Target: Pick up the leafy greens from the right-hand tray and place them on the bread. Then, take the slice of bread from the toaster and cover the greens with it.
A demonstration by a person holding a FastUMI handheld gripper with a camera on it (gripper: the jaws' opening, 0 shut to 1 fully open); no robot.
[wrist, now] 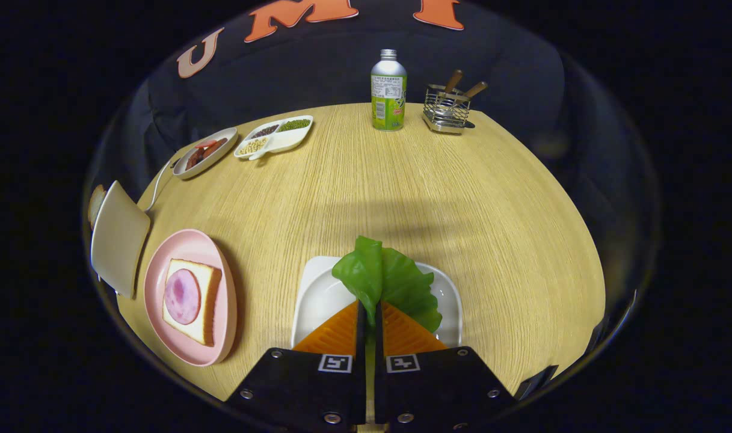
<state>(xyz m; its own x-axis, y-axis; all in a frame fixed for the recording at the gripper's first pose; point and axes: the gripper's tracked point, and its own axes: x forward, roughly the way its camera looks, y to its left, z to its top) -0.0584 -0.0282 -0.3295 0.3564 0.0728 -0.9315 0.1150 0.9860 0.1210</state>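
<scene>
- Gripper [369, 313] fingers pressed together on the greens [385, 278]; leaf pinched in the narrow slit btw them, folded up at the grip.
- Greens stick out just ahead of the fingers, above the white tray [317, 294]. Can't tell if leaf is clear of the tray or brushing it.
- Grip is on leaf's near edge, prob so most of it hangs free and can be laid flat later.
- Tray sits near edge of table [462, 198], right of pink plate [218, 337].
- Plate holds bread [206, 304] w/ a round slice of ham [182, 296] on top: the drop spot, left of gripper, close by.
- Toaster [118, 237] left of plate, at table's edge; a 2nd slice [95, 204] peeks out behind it, for the covering step.
- Far side: bottle [388, 90], wire caddy [445, 108] w/ wooden handles, divided dish [275, 137] of beans, small dish [204, 153] of red stuff. All well apart from the path.
- Judgement: pick stage, greens in hand, not yet placed. Next needs a short carry left to the bread.
- Risk: thin leaf could slip or land folded.
</scene>
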